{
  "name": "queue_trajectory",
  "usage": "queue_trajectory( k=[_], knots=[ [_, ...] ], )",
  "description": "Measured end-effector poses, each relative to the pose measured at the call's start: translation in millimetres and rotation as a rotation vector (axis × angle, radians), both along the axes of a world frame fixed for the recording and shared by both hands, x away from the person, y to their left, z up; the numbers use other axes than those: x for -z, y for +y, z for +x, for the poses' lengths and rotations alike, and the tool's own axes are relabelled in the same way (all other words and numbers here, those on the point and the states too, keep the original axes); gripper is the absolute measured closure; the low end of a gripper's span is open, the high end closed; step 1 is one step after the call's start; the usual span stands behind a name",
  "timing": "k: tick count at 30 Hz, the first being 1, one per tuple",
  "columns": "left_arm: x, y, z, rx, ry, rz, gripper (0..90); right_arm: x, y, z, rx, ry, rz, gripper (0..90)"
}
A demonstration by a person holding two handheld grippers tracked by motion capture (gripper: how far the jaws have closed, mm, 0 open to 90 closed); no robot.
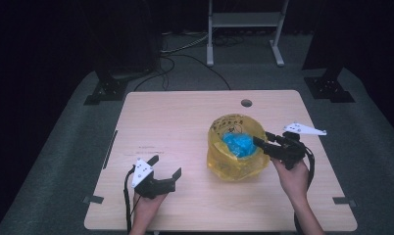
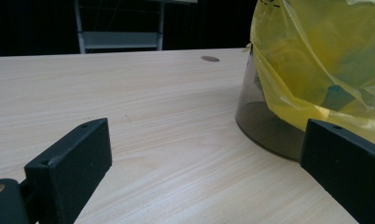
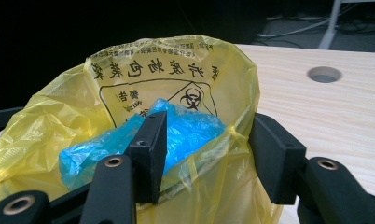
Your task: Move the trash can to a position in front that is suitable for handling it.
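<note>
A yellow biohazard bag [image 1: 234, 164] lines a dark see-through bin [image 2: 265, 126] right of the table's middle. A crumpled blue plastic piece [image 1: 239, 144] lies inside it, plain in the right gripper view [image 3: 190, 130]. My right gripper [image 1: 262, 137] reaches in from the right and straddles the bag's near rim [image 3: 239, 128]. One jaw is inside by the blue plastic and the other outside, and the pads stand apart from the film. My left gripper [image 1: 165, 165] rests open at the front left, with bare wood between its jaws [image 2: 204, 140].
The wooden table [image 1: 185, 117] has a round cable hole [image 1: 246, 103] near its far edge. Behind it stand a white frame [image 1: 244, 29] and black stand bases at left [image 1: 107, 90] and right [image 1: 330, 88], with cables [image 1: 185, 54] on the floor.
</note>
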State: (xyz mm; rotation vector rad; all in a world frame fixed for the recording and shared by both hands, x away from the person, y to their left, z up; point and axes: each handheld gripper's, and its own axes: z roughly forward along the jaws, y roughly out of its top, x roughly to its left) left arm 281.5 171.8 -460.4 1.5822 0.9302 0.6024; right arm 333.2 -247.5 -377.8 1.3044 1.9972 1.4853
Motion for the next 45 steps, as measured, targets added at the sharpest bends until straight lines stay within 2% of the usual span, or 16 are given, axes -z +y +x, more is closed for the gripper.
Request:
queue_trajectory(
  k=[8,16,18,19,23,24,28,33,45],
  knots=[
    [-0.6,-1.6,-1.1,0.003,-0.006,0.006,1.1,-0.1,22.6,-5.8,-0.059,-0.003,-0.007,47.6],
    [-0.4,-0.6,-0.8,0.003,-0.005,0.005,1.1,-0.5,32.8,-9.5,-0.097,0.004,-0.008,46.1],
    [-0.3,-0.8,-0.8,0.005,-0.005,0.006,1.1,-0.3,33.2,-8.7,-0.102,0.007,-0.011,43.8],
    [-0.3,-1.0,-1.0,0.007,-0.005,0.006,1.1,-0.3,32.9,-7.8,-0.101,0.013,-0.017,38.6],
    [-0.2,-1.3,-1.4,0.009,-0.006,0.009,1.1,-0.2,29.4,-8.2,-0.113,0.004,-0.004,32.7],
    [0.0,-1.6,-1.4,0.009,-0.006,0.009,1.1,-1.3,25.6,-9.8,-0.118,-0.010,0.003,29.5],
    [0.1,-2.1,-1.4,0.010,-0.006,0.010,1.1,-5.8,16.3,-14.3,-0.123,-0.038,0.027,27.0],
    [0.1,-2.4,-1.6,0.011,-0.007,0.009,1.1,-8.8,4.8,-18.2,-0.139,-0.050,0.037,22.9],
    [0.4,-2.3,-1.4,0.012,-0.005,0.007,1.1,5.0,-16.9,-22.3,-0.151,-0.012,0.015,16.9]
  ],
)
